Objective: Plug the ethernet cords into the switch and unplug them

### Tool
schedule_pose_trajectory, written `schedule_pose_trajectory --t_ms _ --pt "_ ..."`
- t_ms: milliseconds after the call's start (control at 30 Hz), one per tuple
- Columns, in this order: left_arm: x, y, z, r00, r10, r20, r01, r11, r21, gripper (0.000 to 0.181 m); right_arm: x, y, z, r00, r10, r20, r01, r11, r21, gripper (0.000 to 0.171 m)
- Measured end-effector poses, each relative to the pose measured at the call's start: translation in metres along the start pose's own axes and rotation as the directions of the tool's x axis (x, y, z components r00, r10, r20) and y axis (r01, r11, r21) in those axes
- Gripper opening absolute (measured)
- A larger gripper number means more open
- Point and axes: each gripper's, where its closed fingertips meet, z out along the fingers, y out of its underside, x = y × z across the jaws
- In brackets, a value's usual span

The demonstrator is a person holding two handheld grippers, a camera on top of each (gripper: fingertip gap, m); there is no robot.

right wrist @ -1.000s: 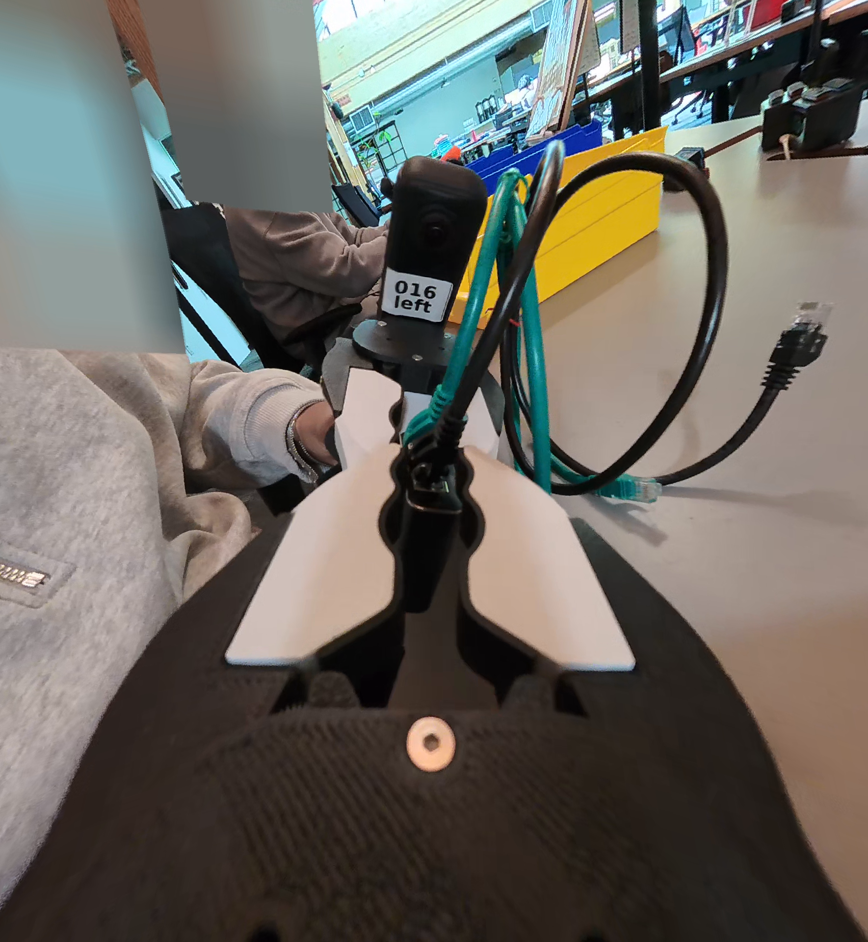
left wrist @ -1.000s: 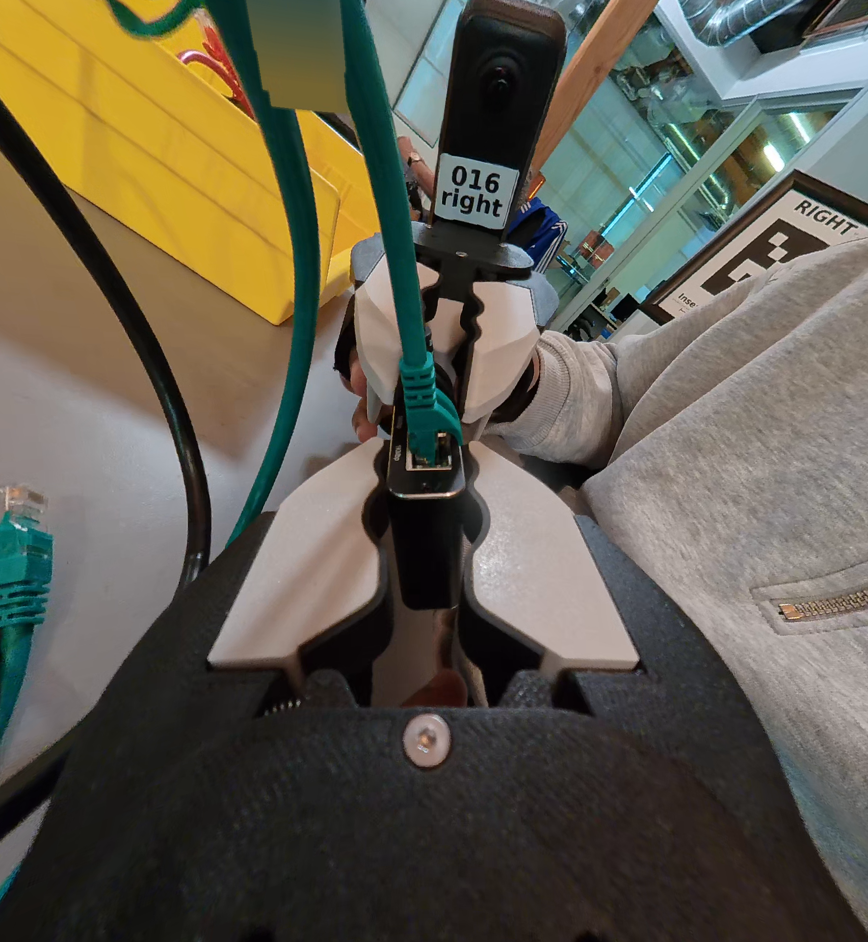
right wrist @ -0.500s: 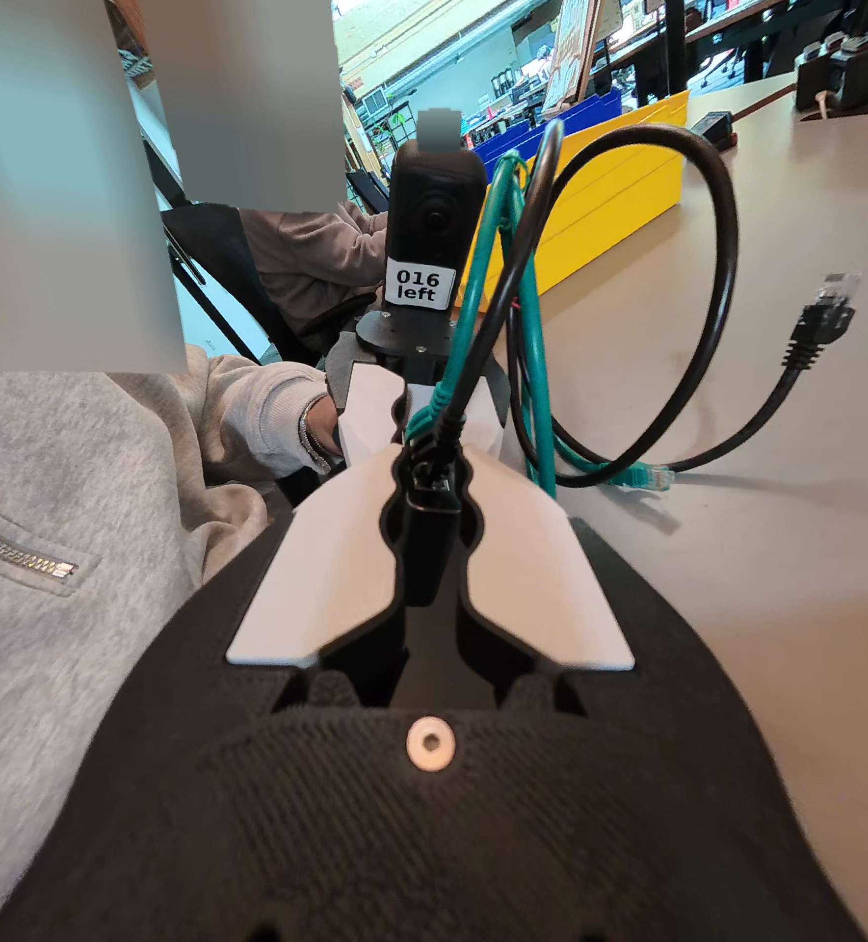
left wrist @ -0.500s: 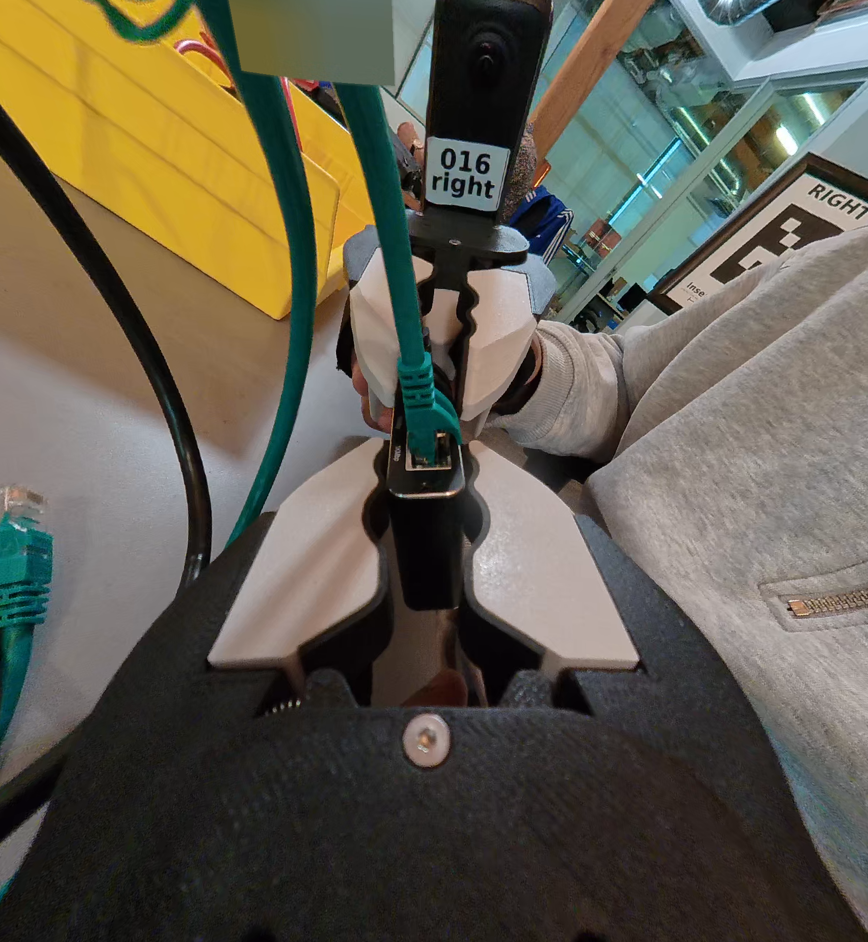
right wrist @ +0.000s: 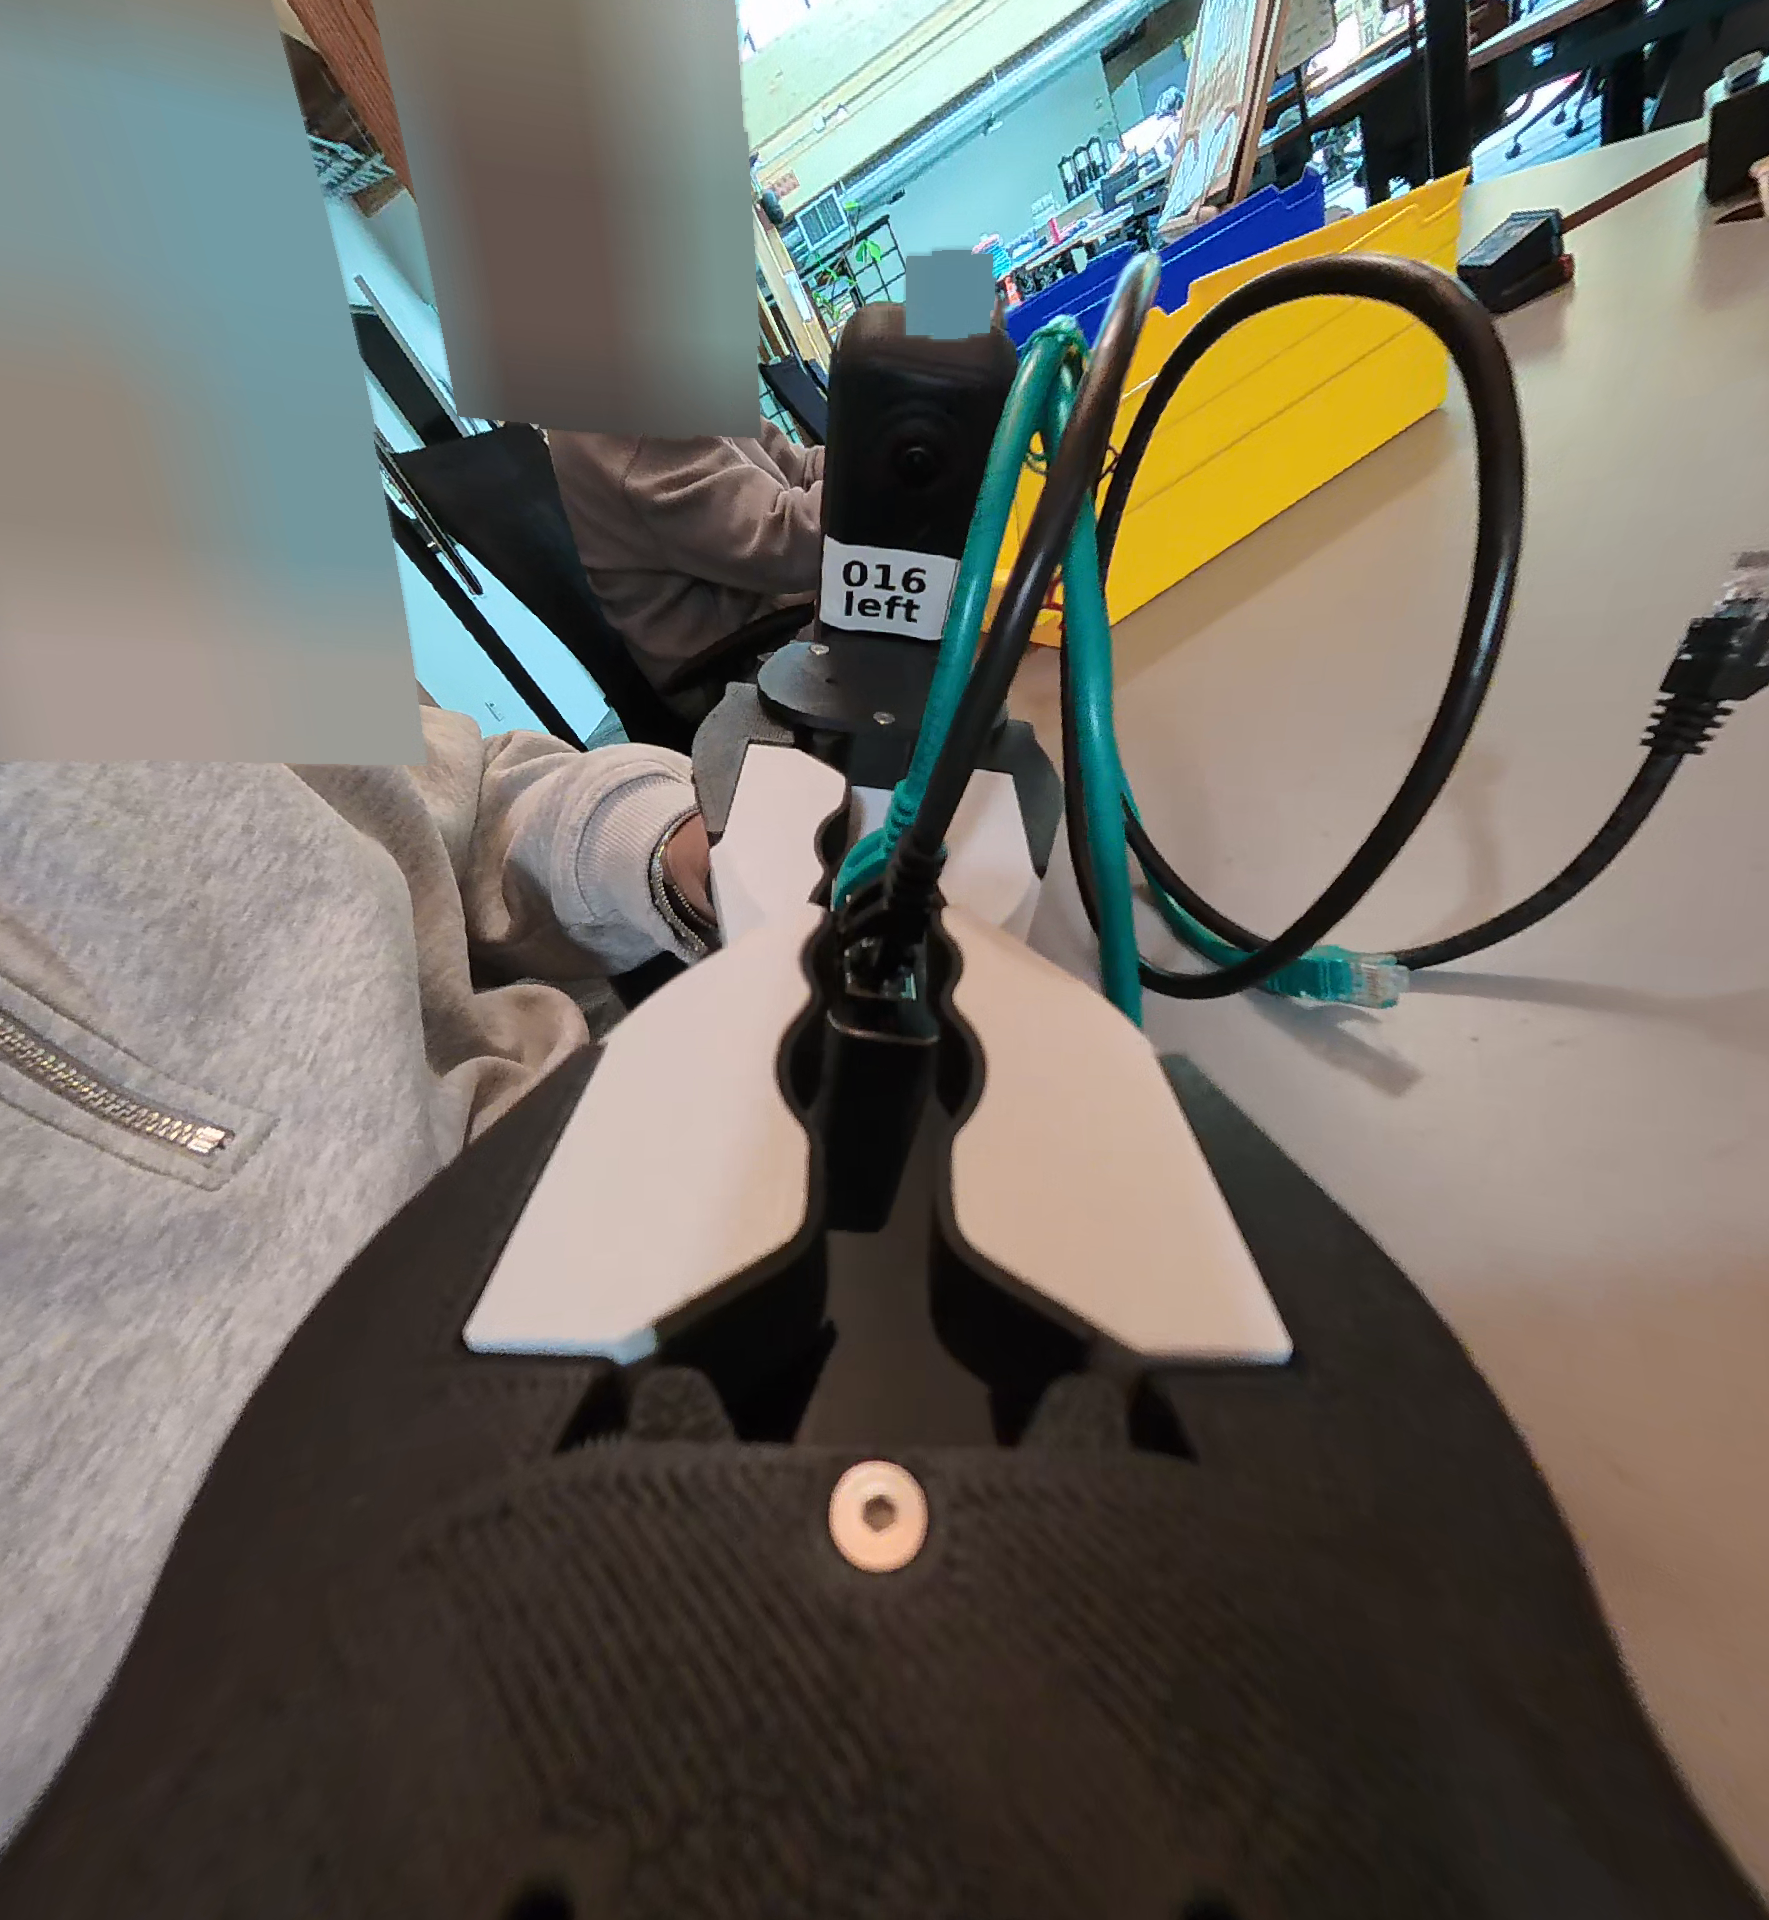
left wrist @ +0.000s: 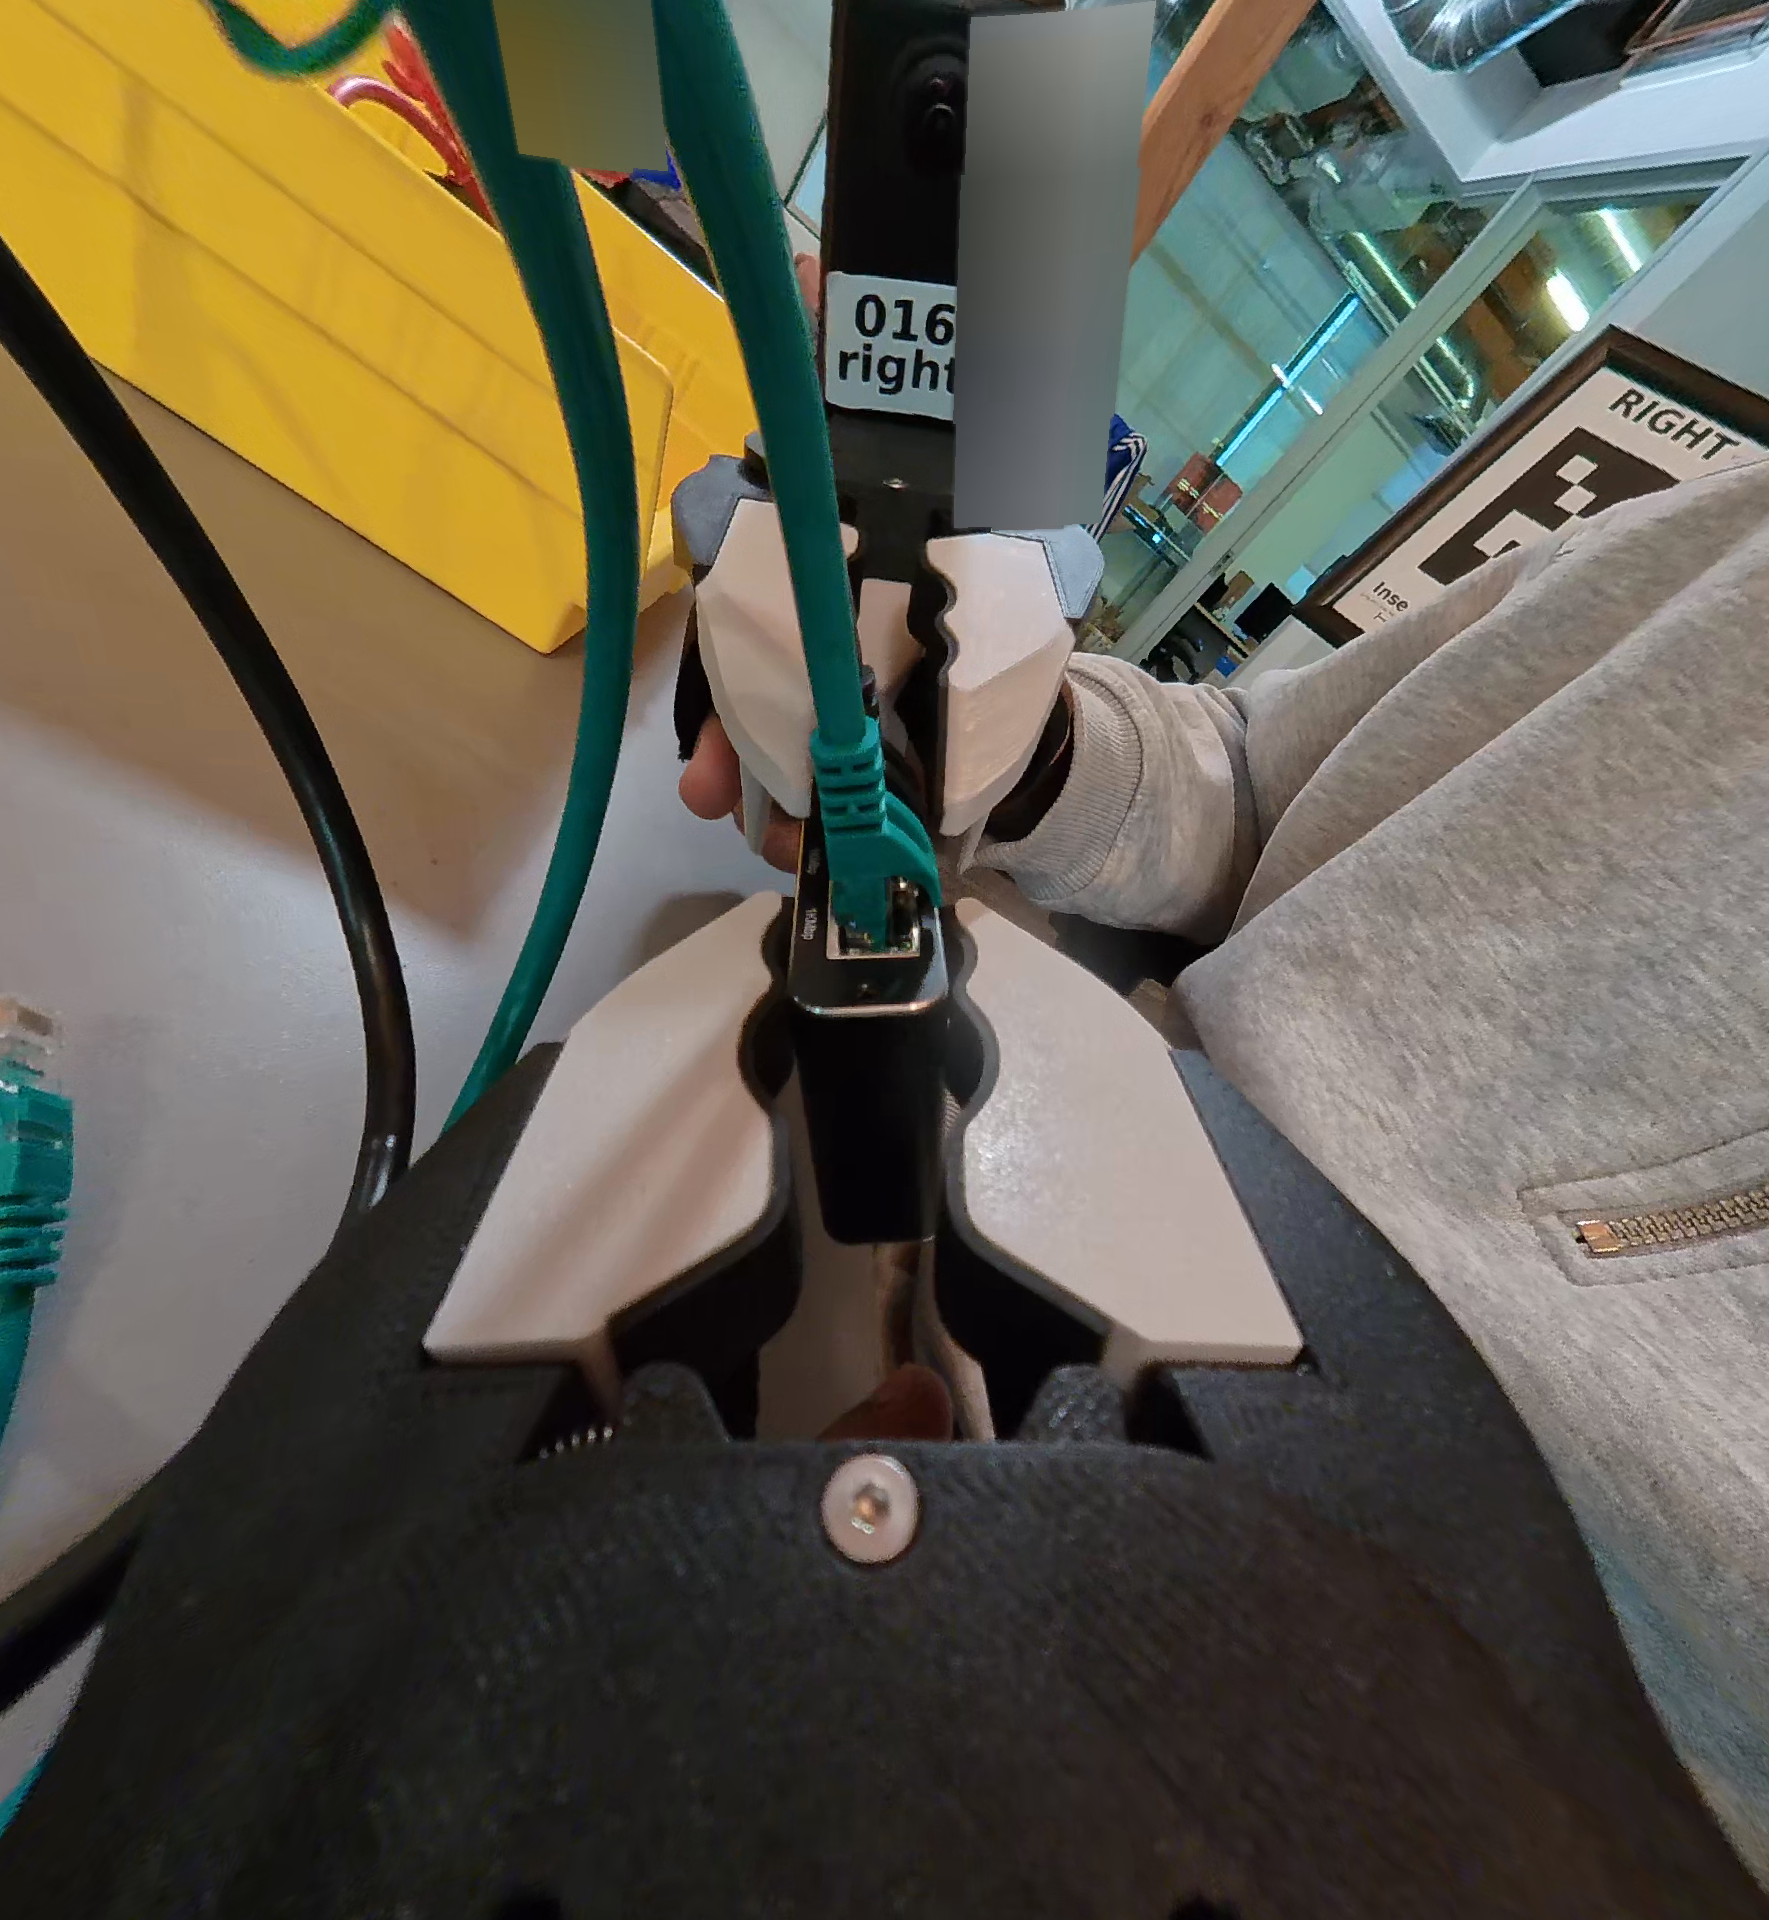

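Both the left tongs (left wrist: 864,997) and the right tongs (right wrist: 882,977) are closed on opposite ends of the small black rectangular switch (left wrist: 875,1101), held just off the pale table (right wrist: 1482,1143) edge. Green rubbery ethernet cord (left wrist: 864,821) and black ethernet cord (right wrist: 911,862) sit plugged in above it. Pulling at an angle could jam a latch or twist the switch loose; beyond it, the loops and yellow plastic bin (right wrist: 1275,374) crowd the room.

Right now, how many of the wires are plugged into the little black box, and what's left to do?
Done: one green cord and one black cord look plugged into the small black switch. In hand: both the left tongs and the right tongs clamp that switch. Left: unplugging them; each cord's other plug lies loose on the table.
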Motion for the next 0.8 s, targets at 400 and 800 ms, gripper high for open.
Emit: schedule_pose_trajectory --t_ms 400,800 --pt "0.009 0.000 0.001 0.997 -0.036 -0.075 0.036 0.999 -0.006 0.024 -0.007 -0.001 0.001 0.999 -0.002 0.053 0.002 1.000 -0.003 0.015" --pt "0.014 0.001 -0.001 0.987 -0.107 -0.116 0.105 0.994 -0.025 0.023 -0.009 0.001 0.003 0.998 -0.056 0.034 0.056 0.998 -0.027 0.015"
